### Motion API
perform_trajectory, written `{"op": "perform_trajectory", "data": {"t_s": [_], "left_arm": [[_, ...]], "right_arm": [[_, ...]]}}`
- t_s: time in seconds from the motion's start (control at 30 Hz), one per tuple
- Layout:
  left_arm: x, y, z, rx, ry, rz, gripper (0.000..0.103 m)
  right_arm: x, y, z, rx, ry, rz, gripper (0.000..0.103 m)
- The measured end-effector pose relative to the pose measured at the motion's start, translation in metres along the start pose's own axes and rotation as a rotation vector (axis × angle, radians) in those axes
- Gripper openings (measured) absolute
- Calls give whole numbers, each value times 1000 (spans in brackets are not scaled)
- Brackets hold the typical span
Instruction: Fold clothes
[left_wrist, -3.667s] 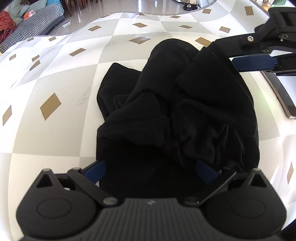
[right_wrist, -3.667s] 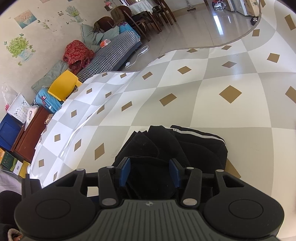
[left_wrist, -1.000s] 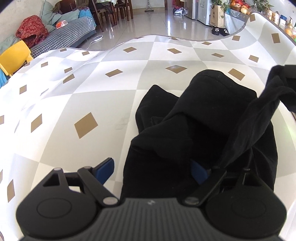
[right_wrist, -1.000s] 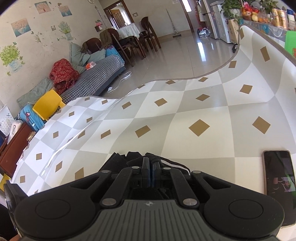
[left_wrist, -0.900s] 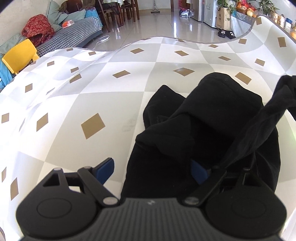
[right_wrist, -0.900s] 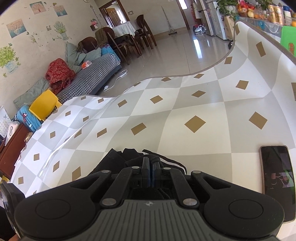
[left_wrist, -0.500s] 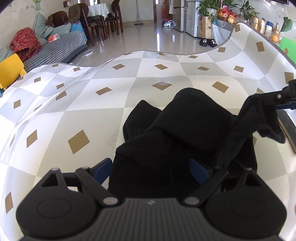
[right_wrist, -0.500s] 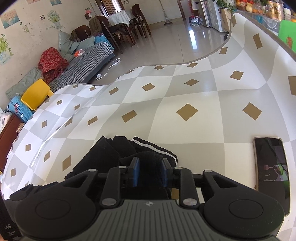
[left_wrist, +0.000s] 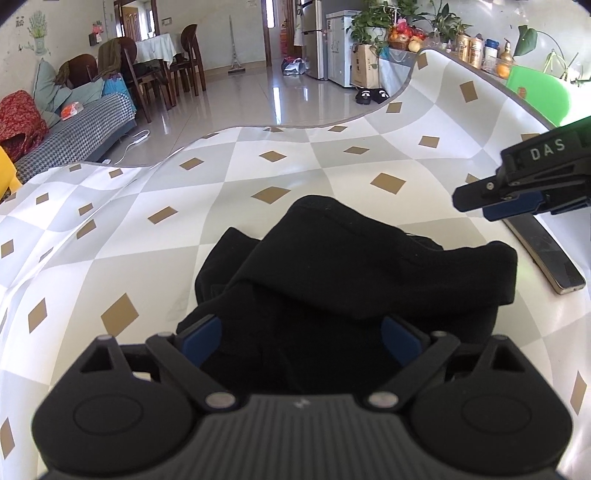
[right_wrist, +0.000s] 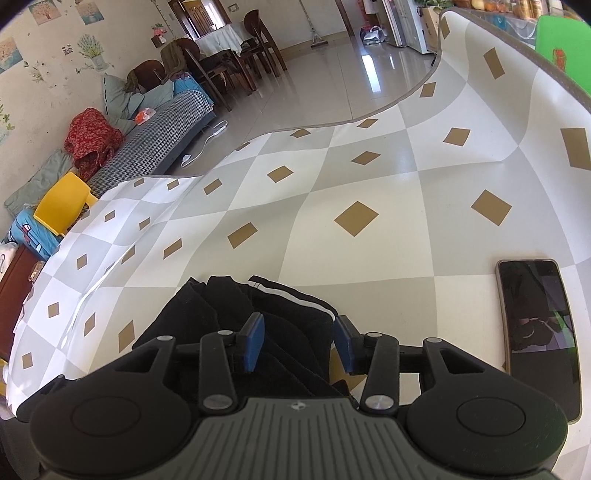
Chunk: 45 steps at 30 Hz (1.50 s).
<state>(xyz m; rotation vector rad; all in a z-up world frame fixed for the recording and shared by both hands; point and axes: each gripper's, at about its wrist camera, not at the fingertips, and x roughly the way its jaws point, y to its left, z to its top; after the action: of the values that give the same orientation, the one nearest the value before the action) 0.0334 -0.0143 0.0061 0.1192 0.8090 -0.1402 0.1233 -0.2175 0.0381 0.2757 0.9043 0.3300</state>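
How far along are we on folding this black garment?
Early. Done: one flap of the black garment lies across the heap. In hand: nothing; the right tongs have just been opening, empty in the left wrist view; the left tongs are open. Left: flattening and folding the bunched heap.

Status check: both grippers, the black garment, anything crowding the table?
Left gripper open over the black garment. Right gripper jaws just opened, garment released, heaped on the table. Phone lies right of it, apart.
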Motion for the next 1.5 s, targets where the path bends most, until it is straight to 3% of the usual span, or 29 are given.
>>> {"op": "perform_trajectory", "data": {"t_s": [0.1,0.3,0.63,0.7,0.77,0.87,1.23,1.5], "left_arm": [[1,-10,-1,35,-2,-32,95],[10,-25,-3,88,7,-92,96],[27,-34,-8,118,49,-131,99],[28,-35,-9,124,55,-138,100],[29,-36,-10,133,56,-141,100],[30,-38,-11,145,54,-139,102],[29,-45,-12,171,27,-154,103],[23,-48,-12,196,-40,-134,103]], "right_arm": [[7,-1,-2,-2,37,32,45],[21,1,-11,-54,88,12,46],[38,5,-27,-118,181,37,49],[37,7,-27,-131,177,38,39],[35,10,-27,-147,171,34,21],[31,11,-24,-137,158,70,10],[12,15,-13,-1,103,313,7],[12,21,-13,46,114,385,7]]}}
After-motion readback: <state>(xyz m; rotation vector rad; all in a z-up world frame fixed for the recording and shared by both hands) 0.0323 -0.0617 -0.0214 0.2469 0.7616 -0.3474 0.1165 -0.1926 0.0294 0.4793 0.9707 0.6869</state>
